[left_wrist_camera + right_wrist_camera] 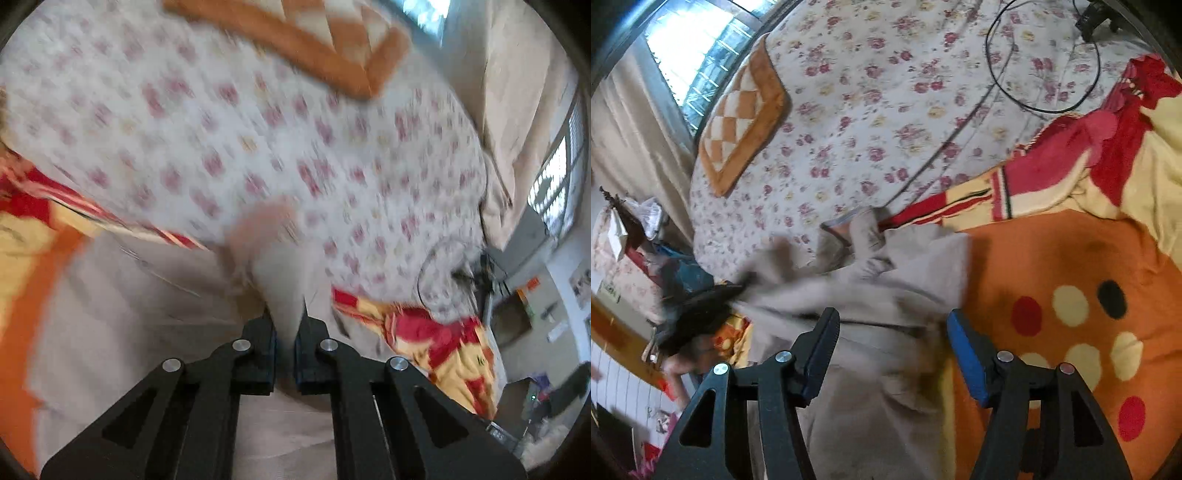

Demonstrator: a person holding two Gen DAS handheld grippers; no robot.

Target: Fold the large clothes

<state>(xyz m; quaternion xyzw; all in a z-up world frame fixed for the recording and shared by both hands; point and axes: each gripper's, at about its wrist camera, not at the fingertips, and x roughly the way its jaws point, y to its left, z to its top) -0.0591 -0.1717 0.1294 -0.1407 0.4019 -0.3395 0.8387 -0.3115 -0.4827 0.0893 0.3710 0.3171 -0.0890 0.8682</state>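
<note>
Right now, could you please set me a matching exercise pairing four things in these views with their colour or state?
Things:
1. left gripper
2. right gripper
3. checkered cushion
4. black cable

Descriptions:
A. looped on the floral bedsheet
B. fingers wide apart above the beige garment
C. orange and cream
D. closed on beige cloth

Pairs: 1-D, 2-B, 3-C, 4-A

Beige garment (886, 266); floral white bedsheet (886, 92); orange dotted blanket (1052, 266)
</note>
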